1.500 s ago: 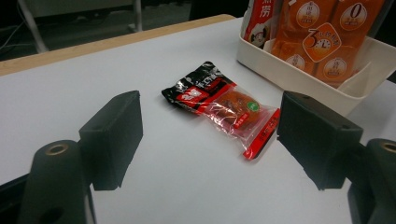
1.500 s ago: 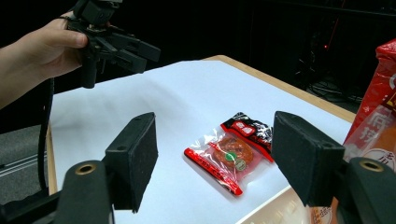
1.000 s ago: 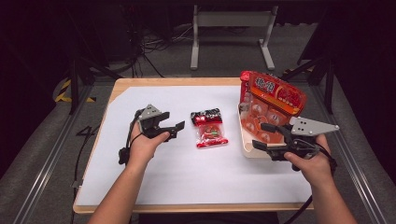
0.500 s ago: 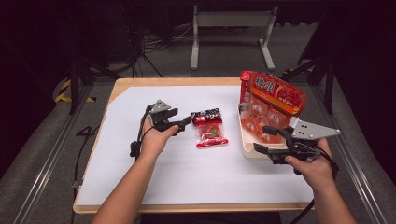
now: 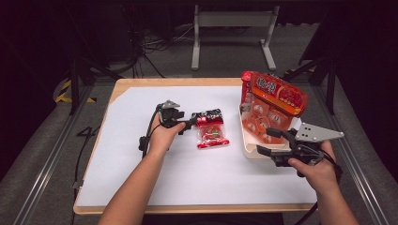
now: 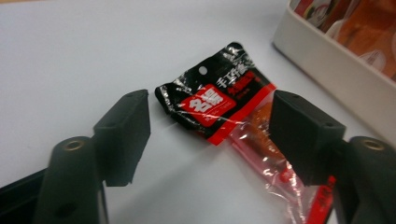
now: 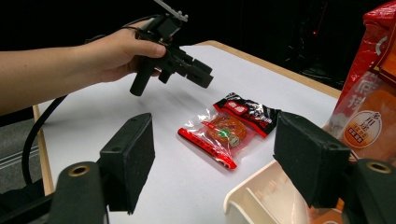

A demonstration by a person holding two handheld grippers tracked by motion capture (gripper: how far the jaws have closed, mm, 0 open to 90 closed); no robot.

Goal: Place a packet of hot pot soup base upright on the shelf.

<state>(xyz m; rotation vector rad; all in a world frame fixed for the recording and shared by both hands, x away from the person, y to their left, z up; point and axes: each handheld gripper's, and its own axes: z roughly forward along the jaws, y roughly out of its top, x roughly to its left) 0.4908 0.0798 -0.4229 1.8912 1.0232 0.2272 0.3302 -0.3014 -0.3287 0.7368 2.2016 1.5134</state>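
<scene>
A small snack packet (image 5: 211, 129) with a black top and a clear red-edged bottom lies flat on the white table sheet. My left gripper (image 5: 191, 123) hovers low just left of it, pointing at its black end. In the left gripper view the packet (image 6: 210, 100) lies between and just ahead of the open jaws, whose pads do not touch it. These jaws have just been closing a little. My right gripper (image 5: 264, 143) stands open at the near corner of the white tray (image 5: 248, 151), with nothing between its pads.
A large orange-red snack bag (image 5: 277, 96) stands in the tray at the right. The right gripper view has the tray's rim (image 7: 252, 196), the bag (image 7: 373, 107), the packet (image 7: 229, 128) and the left gripper (image 7: 201, 74) beyond it. The table's wooden edge (image 5: 141, 82) borders the sheet.
The left hand has moved right and down, from the middle-left of the sheet to the packet's left end. The right hand and gripper have kept still.
</scene>
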